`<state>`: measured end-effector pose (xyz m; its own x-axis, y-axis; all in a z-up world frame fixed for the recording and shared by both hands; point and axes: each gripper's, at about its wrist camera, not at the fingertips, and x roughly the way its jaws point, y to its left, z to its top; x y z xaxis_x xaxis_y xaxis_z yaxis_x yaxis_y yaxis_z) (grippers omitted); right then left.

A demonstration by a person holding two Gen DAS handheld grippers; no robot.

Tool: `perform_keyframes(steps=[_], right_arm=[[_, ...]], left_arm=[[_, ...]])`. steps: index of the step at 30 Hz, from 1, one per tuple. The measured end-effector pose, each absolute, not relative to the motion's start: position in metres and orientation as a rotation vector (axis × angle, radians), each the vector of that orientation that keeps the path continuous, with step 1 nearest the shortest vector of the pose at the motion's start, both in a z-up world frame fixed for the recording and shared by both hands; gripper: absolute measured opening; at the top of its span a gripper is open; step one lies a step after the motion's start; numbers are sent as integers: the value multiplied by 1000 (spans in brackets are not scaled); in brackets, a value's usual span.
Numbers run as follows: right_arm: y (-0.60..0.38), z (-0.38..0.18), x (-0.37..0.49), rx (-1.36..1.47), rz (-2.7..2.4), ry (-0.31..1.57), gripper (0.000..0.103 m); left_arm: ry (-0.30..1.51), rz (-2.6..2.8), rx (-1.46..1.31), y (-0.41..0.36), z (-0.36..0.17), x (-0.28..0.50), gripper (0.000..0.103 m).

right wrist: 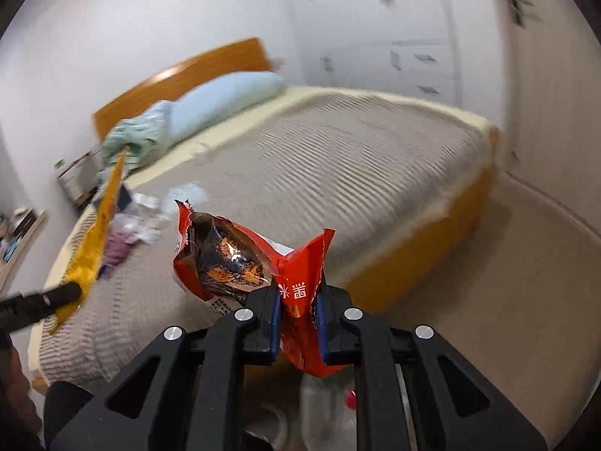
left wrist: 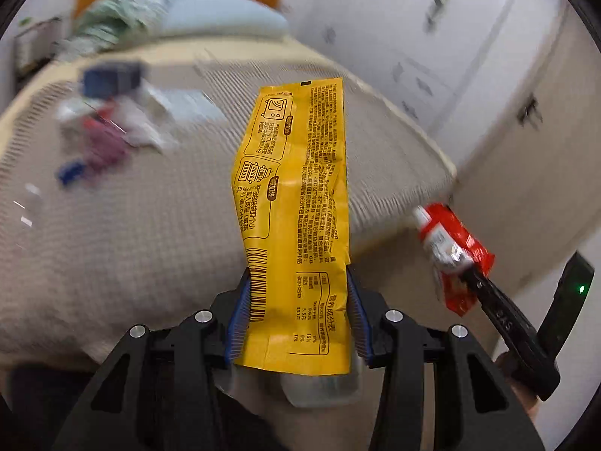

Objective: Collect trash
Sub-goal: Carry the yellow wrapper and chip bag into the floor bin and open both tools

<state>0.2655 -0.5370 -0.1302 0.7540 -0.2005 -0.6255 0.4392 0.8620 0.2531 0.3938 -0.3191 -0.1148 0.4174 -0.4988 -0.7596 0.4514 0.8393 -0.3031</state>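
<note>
Left wrist view: more trash (left wrist: 101,127) lies on the bed (left wrist: 188,225) at upper left. The left gripper (left wrist: 296,312) pinches a yellow wrapper (left wrist: 296,188) standing lengthwise up mid-frame. At right, the right gripper (right wrist: 296,319) clamps a torn red packet (right wrist: 300,300), fingers nearly together.
</note>
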Motion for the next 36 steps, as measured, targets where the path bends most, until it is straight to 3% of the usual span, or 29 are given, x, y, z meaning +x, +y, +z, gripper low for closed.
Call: perform_keyframes(steps=[5, 11, 16, 22, 25, 34, 36], right_arm=[[-573, -217, 232, 513, -420, 761, 15], [-595, -307, 204, 643, -475, 908, 15], [-599, -350, 202, 679, -483, 991, 15], [-595, -393, 220, 759, -483, 1049, 15], [-588, -408, 231, 778, -473, 1085, 15], [-574, -443, 239, 766, -459, 1206, 18], [-569, -449, 245, 744, -451, 1240, 35]], left_arm=[[1196, -634, 115, -409, -211, 361, 44], [1524, -640, 263, -458, -330, 364, 44], [1721, -606, 240, -472, -390, 389, 45], [1800, -461, 293, -488, -448, 400, 49], [1818, -444, 314, -491, -465, 400, 63], [1697, -441, 310, -491, -434, 411, 72], [1671, -441, 318, -490, -424, 411, 72]])
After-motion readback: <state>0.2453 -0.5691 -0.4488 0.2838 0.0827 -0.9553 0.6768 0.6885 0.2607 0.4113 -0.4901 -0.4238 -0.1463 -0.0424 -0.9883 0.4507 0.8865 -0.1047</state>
